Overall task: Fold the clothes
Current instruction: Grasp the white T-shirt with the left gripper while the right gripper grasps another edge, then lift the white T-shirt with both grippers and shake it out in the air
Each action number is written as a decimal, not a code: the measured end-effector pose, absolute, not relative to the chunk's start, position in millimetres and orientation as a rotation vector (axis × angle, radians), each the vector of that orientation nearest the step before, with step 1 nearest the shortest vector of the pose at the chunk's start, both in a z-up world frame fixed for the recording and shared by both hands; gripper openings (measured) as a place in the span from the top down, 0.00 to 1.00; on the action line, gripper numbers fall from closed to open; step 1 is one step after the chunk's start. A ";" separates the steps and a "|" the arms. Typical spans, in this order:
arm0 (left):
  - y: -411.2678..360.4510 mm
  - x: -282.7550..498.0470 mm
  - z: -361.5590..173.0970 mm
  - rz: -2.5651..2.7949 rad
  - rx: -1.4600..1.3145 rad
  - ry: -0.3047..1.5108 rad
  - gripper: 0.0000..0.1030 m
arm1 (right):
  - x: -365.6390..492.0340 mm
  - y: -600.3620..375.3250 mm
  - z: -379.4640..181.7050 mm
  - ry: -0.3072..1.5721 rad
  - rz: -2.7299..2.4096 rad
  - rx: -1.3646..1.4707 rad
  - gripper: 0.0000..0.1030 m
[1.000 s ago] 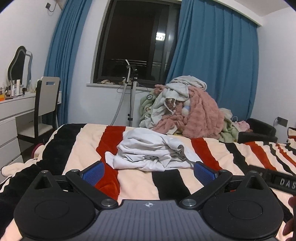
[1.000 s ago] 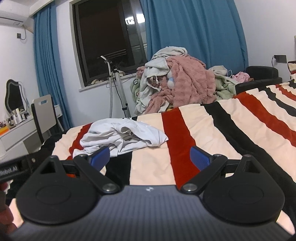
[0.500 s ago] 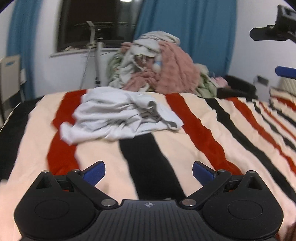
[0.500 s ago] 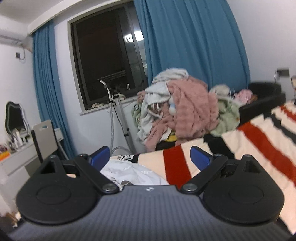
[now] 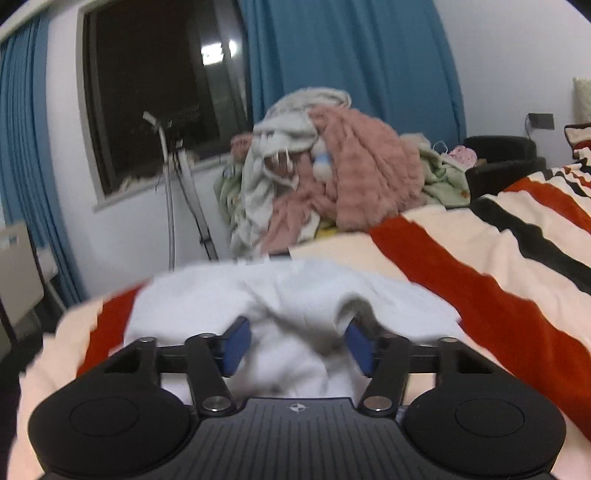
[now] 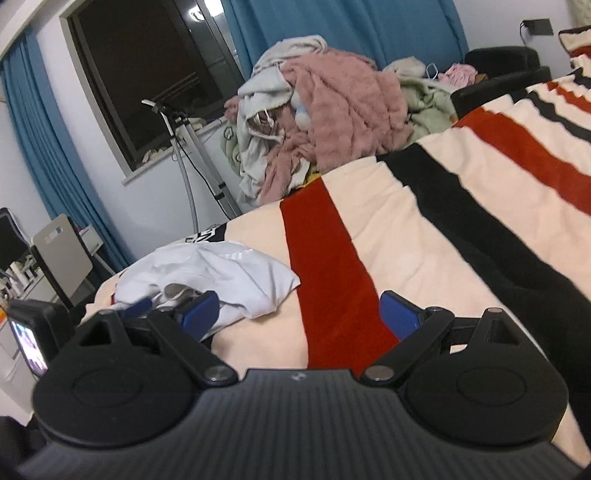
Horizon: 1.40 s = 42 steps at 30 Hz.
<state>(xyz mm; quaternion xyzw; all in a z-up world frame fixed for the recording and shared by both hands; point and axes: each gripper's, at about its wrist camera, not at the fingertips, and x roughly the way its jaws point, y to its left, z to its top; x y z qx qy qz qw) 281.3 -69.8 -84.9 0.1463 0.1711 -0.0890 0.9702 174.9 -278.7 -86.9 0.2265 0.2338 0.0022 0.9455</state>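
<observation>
Straddling a raised fold of the white garment (image 5: 295,295), the left tool (image 5: 293,345) has its blue pads part-way closed with cloth bunched between them; motion blur hides whether the pads actually press the fabric, so the grip cannot be confirmed. The garment's near edge is cut off beneath the tool body in the left wrist view.

In the right wrist view, the right tool (image 6: 299,314) is spread wide above the striped bed cover (image 6: 461,229), holding nothing. Its left pad (image 6: 201,308) overlaps the garment's (image 6: 207,273) near edge in the picture; contact is not resolvable. The garment lies crumpled at the bed's left side, near the foot edge, partly masked by that pad. The left tool's blue pad tip (image 6: 138,306) shows at the garment's left edge. A small lit screen (image 6: 27,345) sits at far left, its content unreadable.

Beyond the bed: a heaped pile of pink and grey laundry (image 6: 325,107), its base hidden by the bed edge; then blue curtains (image 6: 332,22) and a dark window (image 6: 147,74).
</observation>
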 end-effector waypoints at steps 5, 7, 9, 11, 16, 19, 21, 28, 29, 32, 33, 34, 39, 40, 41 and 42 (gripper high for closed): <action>-68.5 282.0 -59.4 -0.282 0.252 0.281 0.88 | 185.8 -285.8 -91.8 0.435 -0.004 0.428 0.08; -68.0 269.9 -43.4 -0.312 0.227 0.271 0.91 | 189.4 -284.9 -96.3 0.436 0.006 0.426 0.08; -67.5 257.8 -27.4 -0.342 0.202 0.261 0.92 | 192.1 -281.9 -98.1 0.439 0.028 0.424 0.08; -67.1 245.6 -11.4 -0.371 0.177 0.251 0.93 | 191.6 -276.8 -93.5 0.430 0.074 0.425 0.08; -57.0 180.8 32.0 -0.386 0.114 0.232 0.93 | 161.6 -266.3 -68.4 0.279 0.197 0.379 0.08; -42.0 138.5 45.9 -0.366 0.073 0.218 0.94 | 137.2 -258.8 -58.2 0.218 0.247 0.321 0.08; -28.8 105.2 51.1 -0.348 0.044 0.200 0.94 | 119.8 -251.3 -52.0 0.194 0.292 0.284 0.08; 9.9 13.4 60.9 -0.394 -0.042 0.091 0.94 | 71.1 -203.0 -44.1 0.232 0.448 0.223 0.08; 15.7 6.4 60.1 -0.416 -0.075 0.081 0.95 | 69.7 -197.8 -44.7 0.264 0.483 0.263 0.08; 29.9 -7.4 56.1 -0.424 -0.120 0.076 0.95 | 60.3 -173.7 -44.0 0.295 0.513 0.221 0.08; 36.2 -9.6 53.1 -0.429 -0.135 0.088 0.95 | 54.8 -162.8 -43.8 0.276 0.513 0.159 0.08; 41.8 -11.4 49.4 -0.432 -0.152 0.098 0.95 | 50.7 -152.6 -45.3 0.257 0.513 0.097 0.08; 59.7 -7.8 25.5 -0.391 -0.196 0.153 0.94 | 51.7 -120.4 -62.0 0.283 0.455 -0.060 0.08; 59.6 -1.0 21.5 -0.373 -0.188 0.176 0.94 | 54.9 -119.5 -65.9 0.301 0.397 -0.070 0.08; 59.8 1.7 17.3 -0.349 -0.176 0.199 0.93 | 60.2 -124.0 -67.6 0.322 0.345 -0.049 0.08; 60.0 4.7 13.6 -0.331 -0.169 0.221 0.93 | 65.7 -129.2 -69.1 0.342 0.294 -0.023 0.08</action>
